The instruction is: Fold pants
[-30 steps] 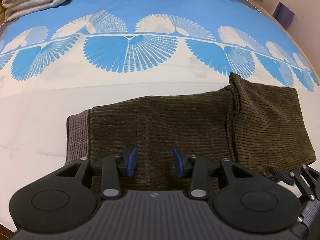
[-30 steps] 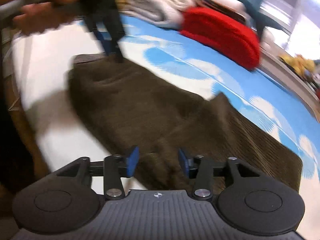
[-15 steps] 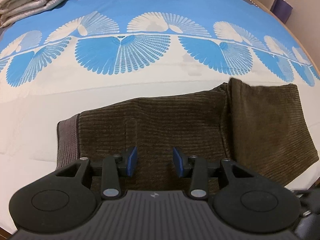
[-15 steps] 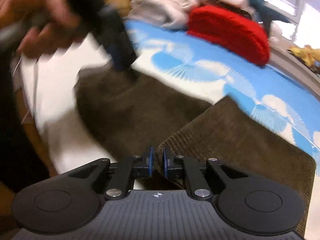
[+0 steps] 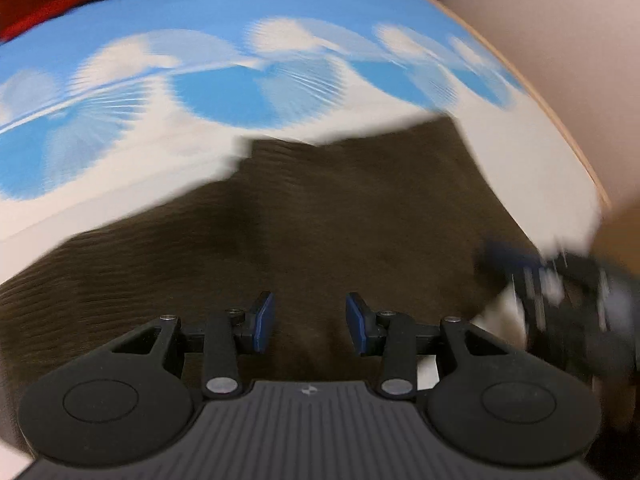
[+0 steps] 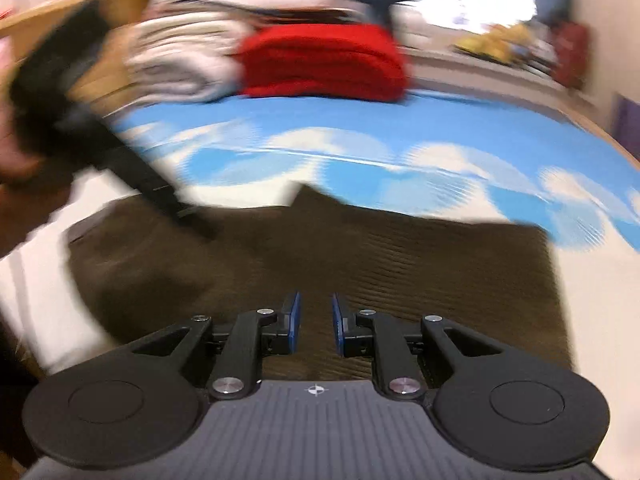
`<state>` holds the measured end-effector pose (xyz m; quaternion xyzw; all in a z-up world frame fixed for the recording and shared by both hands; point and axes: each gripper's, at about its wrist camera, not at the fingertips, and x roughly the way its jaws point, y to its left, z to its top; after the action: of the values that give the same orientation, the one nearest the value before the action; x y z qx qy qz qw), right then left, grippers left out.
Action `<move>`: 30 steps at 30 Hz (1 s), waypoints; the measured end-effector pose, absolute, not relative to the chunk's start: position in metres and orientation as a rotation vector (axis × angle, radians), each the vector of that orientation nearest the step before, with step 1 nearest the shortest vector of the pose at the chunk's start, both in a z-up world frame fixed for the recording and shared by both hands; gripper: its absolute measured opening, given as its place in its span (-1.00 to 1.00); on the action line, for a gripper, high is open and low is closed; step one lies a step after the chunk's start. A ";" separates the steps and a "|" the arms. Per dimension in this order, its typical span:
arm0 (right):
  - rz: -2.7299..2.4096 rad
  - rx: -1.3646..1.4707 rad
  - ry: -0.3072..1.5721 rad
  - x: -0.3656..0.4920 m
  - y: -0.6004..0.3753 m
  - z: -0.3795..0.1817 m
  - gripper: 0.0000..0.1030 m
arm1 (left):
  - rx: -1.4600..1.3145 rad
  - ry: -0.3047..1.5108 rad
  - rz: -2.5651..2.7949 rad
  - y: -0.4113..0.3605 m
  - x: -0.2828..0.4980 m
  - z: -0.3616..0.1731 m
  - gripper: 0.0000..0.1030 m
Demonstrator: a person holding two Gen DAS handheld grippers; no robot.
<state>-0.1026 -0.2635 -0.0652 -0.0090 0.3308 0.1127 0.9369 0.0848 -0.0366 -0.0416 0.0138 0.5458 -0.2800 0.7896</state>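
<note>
Dark brown corduroy pants [image 5: 340,208] lie on the bed, folded over at the right end. My left gripper [image 5: 310,322] hovers over them, open, with nothing between its blue pads. In the right wrist view the pants [image 6: 400,264] spread across the middle. My right gripper [image 6: 316,322] sits low over them with a narrow gap; its jaws are opening and no cloth shows between the pads. The left gripper [image 6: 196,220] is a blurred black shape at the pants' left part, held by a hand [image 6: 16,152]. The right gripper [image 5: 560,292] is a blur at the pants' right edge.
The bedspread [image 5: 240,92] is blue and white with fan patterns. A folded red blanket [image 6: 320,64] and a stack of pale folded linens [image 6: 180,60] lie at the far side. The wooden bed edge [image 5: 560,120] curves along the right, by a wall.
The right gripper closed on a raised edge of the pants half a second ago and now shows a gap over flat cloth. The left gripper swept right along the pants; the waistband left its view.
</note>
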 end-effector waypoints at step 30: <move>-0.210 0.580 0.870 -0.096 -0.438 -0.144 0.05 | 0.053 1.025 -0.388 -0.069 0.136 -0.056 -0.66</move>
<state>-0.0963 -0.4378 -0.1444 0.2765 0.4146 -0.1001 0.8612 0.1360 -0.0690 -0.0564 0.0252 0.4870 -0.1844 0.8534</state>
